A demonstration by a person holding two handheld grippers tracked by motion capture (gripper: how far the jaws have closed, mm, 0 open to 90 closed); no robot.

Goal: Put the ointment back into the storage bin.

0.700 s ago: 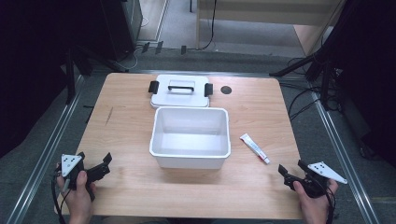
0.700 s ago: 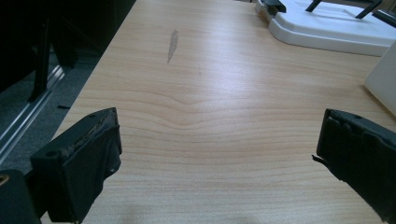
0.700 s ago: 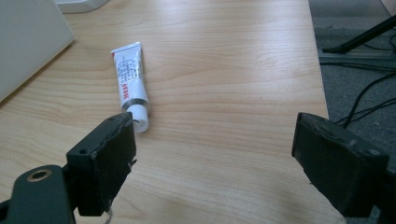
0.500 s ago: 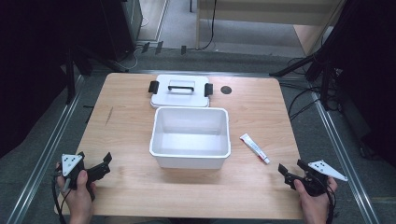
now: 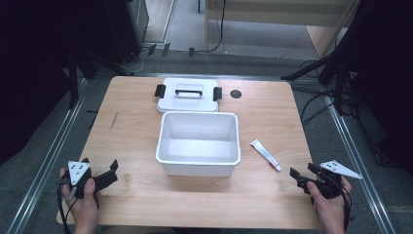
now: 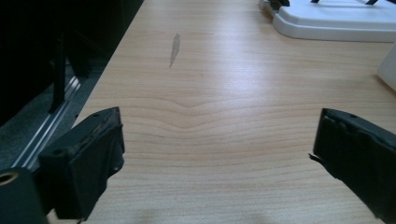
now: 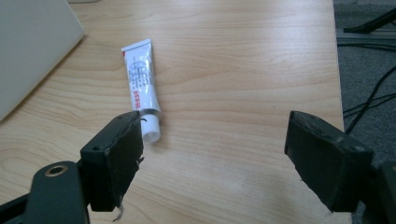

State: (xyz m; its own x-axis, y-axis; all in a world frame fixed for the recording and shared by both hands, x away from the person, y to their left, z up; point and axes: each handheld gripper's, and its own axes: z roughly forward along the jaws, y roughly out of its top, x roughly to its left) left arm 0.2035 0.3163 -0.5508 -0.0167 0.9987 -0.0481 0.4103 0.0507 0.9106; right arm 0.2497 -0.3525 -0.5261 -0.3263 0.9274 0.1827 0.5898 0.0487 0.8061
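Note:
A white rectangular bin (image 5: 198, 143) stands empty in the middle of the wooden table (image 5: 136, 131). Behind it lies its white lid (image 5: 188, 95) with a handle and black clips. A small white tube (image 5: 265, 155) with red print lies right of the bin; in the right gripper view the tube (image 7: 141, 84) lies just beyond the left jaw. My right gripper (image 5: 303, 176) is open near the front right corner, a short way from the tube's cap end. My left gripper (image 5: 106, 176) is open at the front left, over bare wood (image 6: 210, 116), with nothing between its jaws.
A dark round hole (image 5: 236, 94) sits in the table right of the lid. A grey streak (image 6: 175, 46) marks the wood at the left. Metal rails (image 5: 44, 161) and cables (image 5: 316, 102) run along the table's sides on the floor.

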